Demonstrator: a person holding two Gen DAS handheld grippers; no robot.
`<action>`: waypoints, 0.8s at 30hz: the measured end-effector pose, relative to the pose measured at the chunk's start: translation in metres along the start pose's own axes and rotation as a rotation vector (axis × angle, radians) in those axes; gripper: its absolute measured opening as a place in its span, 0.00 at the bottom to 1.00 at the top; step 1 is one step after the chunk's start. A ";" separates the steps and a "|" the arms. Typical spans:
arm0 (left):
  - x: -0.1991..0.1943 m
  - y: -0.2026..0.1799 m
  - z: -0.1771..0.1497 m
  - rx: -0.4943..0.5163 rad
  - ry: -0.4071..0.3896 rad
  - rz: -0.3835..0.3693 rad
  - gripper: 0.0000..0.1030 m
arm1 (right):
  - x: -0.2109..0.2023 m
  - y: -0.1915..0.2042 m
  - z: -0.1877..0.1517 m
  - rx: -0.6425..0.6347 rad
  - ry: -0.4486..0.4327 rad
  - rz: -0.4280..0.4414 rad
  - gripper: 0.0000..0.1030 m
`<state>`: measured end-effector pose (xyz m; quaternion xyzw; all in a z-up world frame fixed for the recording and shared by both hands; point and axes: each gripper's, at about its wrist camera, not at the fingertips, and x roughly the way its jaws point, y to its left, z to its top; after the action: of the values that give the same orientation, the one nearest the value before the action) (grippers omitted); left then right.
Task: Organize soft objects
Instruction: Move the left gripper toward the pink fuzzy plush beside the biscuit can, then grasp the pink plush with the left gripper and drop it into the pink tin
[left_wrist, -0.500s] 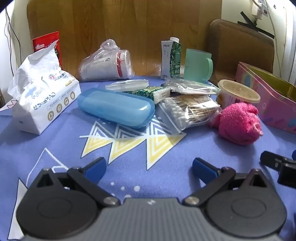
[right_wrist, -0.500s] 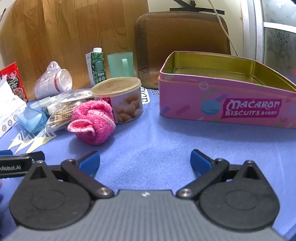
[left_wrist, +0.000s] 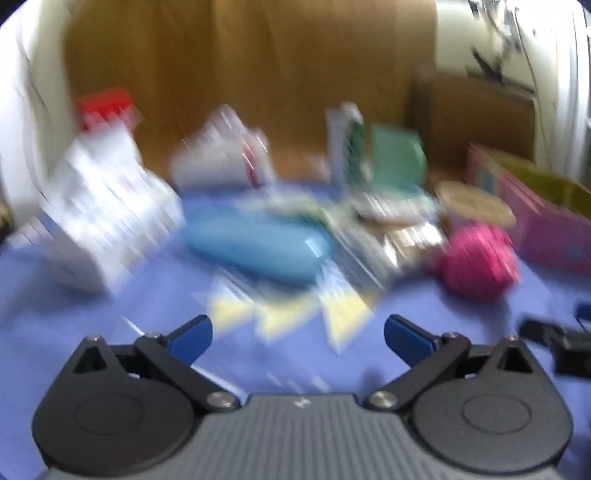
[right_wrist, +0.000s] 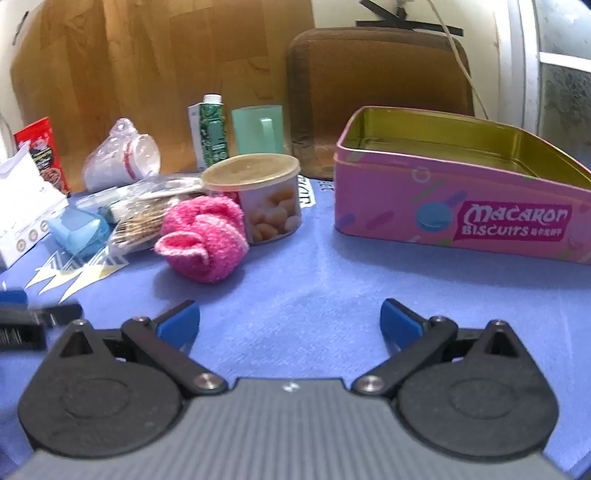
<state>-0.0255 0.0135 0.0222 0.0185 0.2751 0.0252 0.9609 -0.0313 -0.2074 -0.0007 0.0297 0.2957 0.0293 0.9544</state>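
- While the left wrist view is smeared with blur, the main shapes can be made out: the left tongs (left_wrist: 298, 334) stand spread wide with nothing between their blue tips, low over the blue cloth on the table (left_wrist: 110, 332).
- Ahead of them lie a white tissue pack (left_wrist: 110, 214), a blue case (left_wrist: 258, 245) and a heap of small packets, all too blurred to sort further.
- To the right sits the pink fluffy ball (left_wrist: 480, 258), the one clearly soft thing, resting on the table just in front of a round tub (left_wrist: 474, 206) and near the pink tin (left_wrist: 546, 221).
- A dark bit of the other tool shows at the right edge.

- From the right wrist view, which is sharp, the right tongs (right_wrist: 288, 323) are also spread apart and empty.
- The pink fluffy ball (right_wrist: 203, 238) lies touching, or almost touching, the tub (right_wrist: 255, 195), left of the middle and apart from the tongs.
- The pink tin (right_wrist: 461, 206) stands open to the right, and as far as its inside shows, nothing lies in it.

- Judging by this, the sorting has hardly begun: no soft thing is held or put away.
- The ball looks like the likely first pick, with the open tin a probable place for it, and the tissue pack may count as soft too.
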 end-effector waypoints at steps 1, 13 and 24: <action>-0.003 0.002 0.003 0.018 -0.032 0.025 1.00 | -0.001 0.003 0.000 -0.018 -0.011 0.001 1.00; 0.009 0.024 0.000 -0.137 0.009 -0.169 0.83 | 0.006 0.038 0.018 -0.222 -0.069 0.081 0.63; 0.033 -0.015 0.040 -0.177 0.158 -0.525 0.41 | 0.041 0.040 0.026 -0.274 -0.012 0.179 0.50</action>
<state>0.0241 -0.0001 0.0382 -0.1395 0.3413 -0.1990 0.9080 0.0156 -0.1653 0.0001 -0.0744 0.2794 0.1543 0.9448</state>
